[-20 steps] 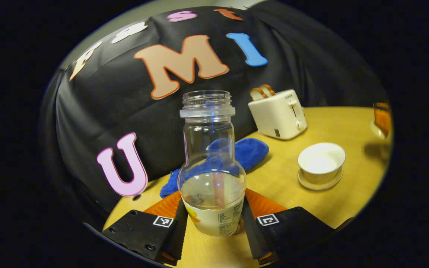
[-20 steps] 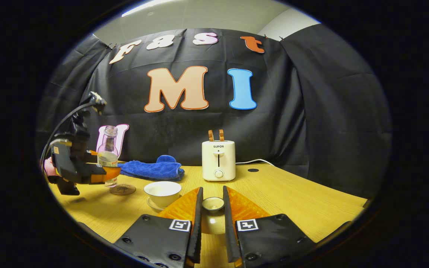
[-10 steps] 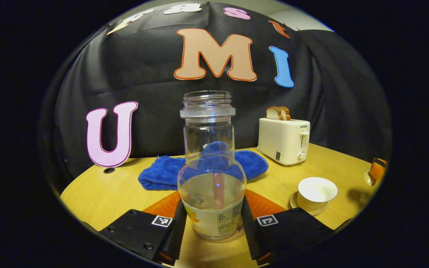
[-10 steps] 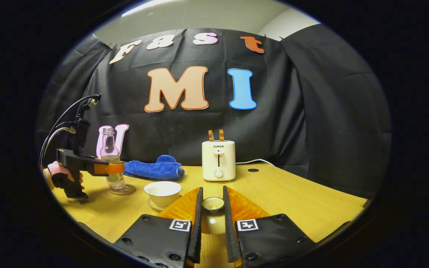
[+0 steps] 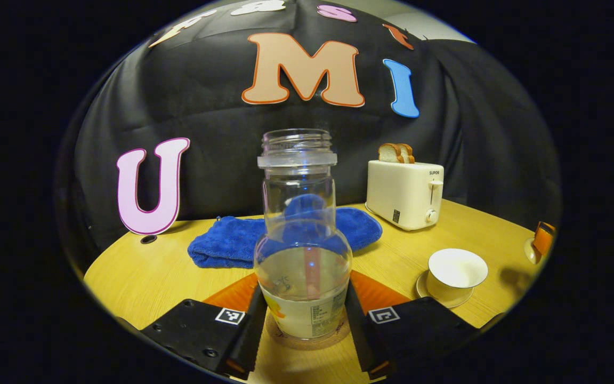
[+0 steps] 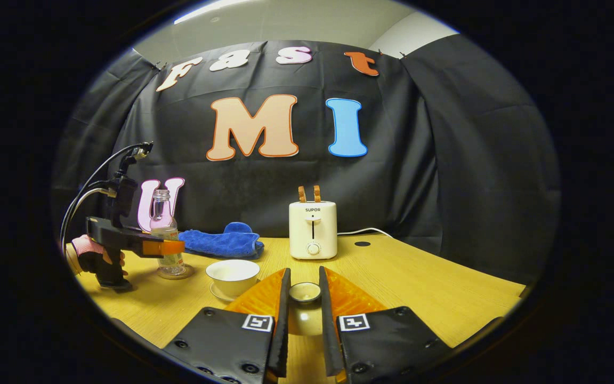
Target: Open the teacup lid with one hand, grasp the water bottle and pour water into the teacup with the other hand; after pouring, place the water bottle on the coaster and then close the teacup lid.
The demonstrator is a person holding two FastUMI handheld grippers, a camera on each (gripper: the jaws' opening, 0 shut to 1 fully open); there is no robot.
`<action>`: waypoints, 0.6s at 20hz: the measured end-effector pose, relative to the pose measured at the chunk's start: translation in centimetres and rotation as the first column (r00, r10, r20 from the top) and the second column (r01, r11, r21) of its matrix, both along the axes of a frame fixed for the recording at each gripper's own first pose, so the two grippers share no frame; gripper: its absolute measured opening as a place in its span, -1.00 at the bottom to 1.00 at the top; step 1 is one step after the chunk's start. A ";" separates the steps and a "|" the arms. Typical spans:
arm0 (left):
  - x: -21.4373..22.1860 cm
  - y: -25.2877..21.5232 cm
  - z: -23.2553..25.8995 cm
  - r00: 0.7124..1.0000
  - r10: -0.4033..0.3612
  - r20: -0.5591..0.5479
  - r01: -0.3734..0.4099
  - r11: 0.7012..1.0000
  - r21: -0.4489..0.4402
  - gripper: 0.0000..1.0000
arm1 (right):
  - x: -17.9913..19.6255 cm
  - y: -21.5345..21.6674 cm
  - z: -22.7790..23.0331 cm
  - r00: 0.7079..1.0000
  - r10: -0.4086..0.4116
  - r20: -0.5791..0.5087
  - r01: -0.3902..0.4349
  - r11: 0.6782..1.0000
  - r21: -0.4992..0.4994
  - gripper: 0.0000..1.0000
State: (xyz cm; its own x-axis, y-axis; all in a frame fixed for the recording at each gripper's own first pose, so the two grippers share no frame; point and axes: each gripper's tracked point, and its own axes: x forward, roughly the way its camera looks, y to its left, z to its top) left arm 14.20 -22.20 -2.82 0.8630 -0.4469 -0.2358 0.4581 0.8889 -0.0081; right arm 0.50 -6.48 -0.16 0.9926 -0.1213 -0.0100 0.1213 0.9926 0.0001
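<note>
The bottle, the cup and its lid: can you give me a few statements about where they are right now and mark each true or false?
1. The bottle stands upright on the coaster. True.
2. The bottle has a cap on. False: its mouth is open.
3. The lid sits on the cup. False: the right tool holds it between its fingers, and the cup is open.
4. The left tool has its fingers on both sides of the bottle. True.
5. The toaster is empty. False: bread sticks out of it.
</note>
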 end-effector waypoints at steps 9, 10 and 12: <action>-0.4 0.9 0.3 1.000 0.030 0.002 -0.030 0.999 -0.035 0.94 | 0.0 -0.1 0.0 1.000 -0.004 -0.001 0.004 1.000 0.000 -0.37; -1.0 1.8 0.2 0.999 0.036 0.006 -0.036 0.998 -0.048 0.94 | 0.0 0.0 0.0 1.000 -0.004 0.000 0.004 1.000 0.000 -0.39; -1.1 1.3 0.9 0.999 0.031 0.016 -0.030 0.997 -0.078 0.94 | 0.0 0.0 0.0 1.000 0.001 -0.001 -0.001 1.000 0.000 -0.39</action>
